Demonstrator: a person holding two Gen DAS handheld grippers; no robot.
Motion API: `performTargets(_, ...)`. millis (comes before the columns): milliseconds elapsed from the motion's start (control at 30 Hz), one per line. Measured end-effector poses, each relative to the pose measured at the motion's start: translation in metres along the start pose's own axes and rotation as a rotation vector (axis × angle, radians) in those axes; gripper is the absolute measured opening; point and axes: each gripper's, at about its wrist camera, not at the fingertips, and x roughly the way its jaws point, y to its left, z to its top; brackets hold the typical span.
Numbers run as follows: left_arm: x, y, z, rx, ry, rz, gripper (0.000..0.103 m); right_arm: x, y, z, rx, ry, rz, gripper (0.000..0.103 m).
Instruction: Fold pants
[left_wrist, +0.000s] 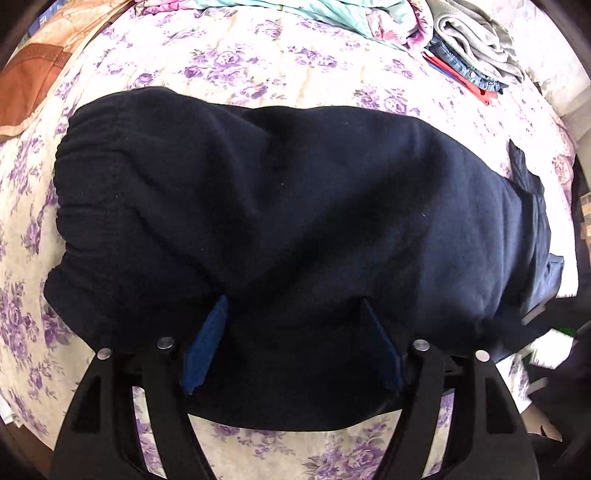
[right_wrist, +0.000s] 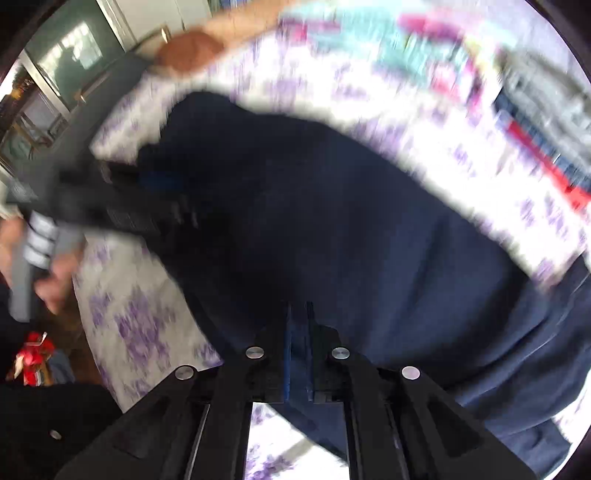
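Navy pants (left_wrist: 280, 206) on bed (left_wrist: 258, 59): left claw (left_wrist: 291, 343) spread open over near edge, right claw (right_wrist: 299, 347) pinched on fabric (blurred view); carry fold level, edges matched.

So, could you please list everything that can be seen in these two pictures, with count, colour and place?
pants: one, dark navy, lying across the bed, partly folded
bedspread: one, cream with purple flowers, under the pants
folded clothes pile: one stack, grey on top of denim blue, far right corner of the bed
red item: one, under that pile; cannot tell what it is
turquoise and pink fabric: one heap, far edge of the bed
brown headboard: one, far left
left gripper: black, blue pads, open over the near edge of the pants
right gripper: black, shut on the pants
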Motion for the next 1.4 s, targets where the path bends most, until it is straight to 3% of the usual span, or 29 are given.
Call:
performTargets(33,0.000,0.003,-0.001,-0.010,0.000,-0.015,0.071,-0.004,0.009,-0.007,-0.039,-0.030,-0.033,0.008)
performTargets(100,-0.003,0.011,-0.010,-0.041,-0.010,-0.051,0.071,-0.016,0.013,-0.011,-0.069,-0.009,-0.037,0.008)
performTargets(167,-0.003,0.017,-0.011,-0.066,-0.022,-0.084,0.072,-0.046,-0.006,0.000,-0.014,-0.043,-0.011,0.006)
performTargets(233,-0.005,0.021,-0.012,-0.071,-0.030,-0.101,0.072,-0.080,-0.044,0.017,0.080,-0.120,-0.106,0.010)
performTargets(267,-0.004,0.019,-0.011,-0.069,-0.032,-0.100,0.072,-0.096,-0.072,0.028,0.157,-0.143,-0.185,0.035)
performTargets(300,-0.008,0.025,-0.015,-0.066,-0.034,-0.095,0.072,-0.106,-0.102,0.038,0.237,-0.148,-0.263,0.079)
performTargets(333,-0.009,0.024,-0.016,-0.067,-0.034,-0.085,0.072,-0.110,-0.130,0.047,0.306,-0.131,-0.336,0.090)
performTargets(367,-0.011,0.022,-0.017,-0.073,-0.030,-0.074,0.072,-0.111,-0.158,0.056,0.374,-0.102,-0.412,0.091)
performTargets(433,-0.017,0.013,-0.019,-0.078,-0.029,-0.073,0.072,-0.096,-0.209,0.074,0.535,-0.018,-0.564,0.090)
performTargets(533,-0.024,-0.006,-0.023,-0.079,-0.049,-0.092,0.071,-0.061,-0.252,0.078,0.734,0.131,-0.643,0.084)
performTargets(600,-0.024,-0.014,-0.028,-0.103,-0.033,-0.167,0.071,-0.031,-0.248,0.092,0.759,0.188,-0.671,0.083)
performTargets(700,-0.017,-0.034,-0.034,-0.050,-0.017,-0.107,0.071,0.001,-0.234,0.090,0.707,0.273,-0.732,0.083)
performTargets(767,-0.012,-0.038,-0.035,-0.029,-0.009,-0.079,0.071,0.011,-0.226,0.085,0.692,0.280,-0.750,0.083)
performTargets(900,-0.013,-0.031,-0.033,-0.070,-0.008,-0.117,0.071,0.002,-0.245,0.067,0.735,0.306,-0.792,0.083)
performTargets(1100,-0.015,-0.039,-0.032,-0.048,0.002,-0.106,0.071,0.010,-0.287,0.052,0.810,0.313,-0.749,0.083)
performTargets(1133,-0.018,-0.044,-0.033,-0.034,0.006,-0.122,0.069,0.008,-0.290,0.052,0.813,0.298,-0.739,0.078)
performTargets(1167,-0.020,-0.047,-0.033,-0.029,0.011,-0.152,0.065,0.006,-0.290,0.049,0.835,0.265,-0.684,0.050)
performTargets(1200,-0.021,-0.051,-0.032,-0.023,0.015,-0.173,0.065,0.004,-0.290,0.044,0.869,0.237,-0.620,0.014)
performTargets(1267,-0.016,-0.061,-0.032,0.012,0.024,-0.149,0.065,-0.002,-0.287,0.036,0.869,0.208,-0.611,0.007)
performTargets(1333,0.001,-0.064,-0.033,0.016,0.074,-0.124,0.065,-0.015,-0.285,0.026,0.883,0.159,-0.591,0.005)
performTargets(1400,0.009,-0.067,-0.034,0.032,0.075,-0.097,0.065,-0.040,-0.282,0.012,0.888,0.075,-0.569,0.004)
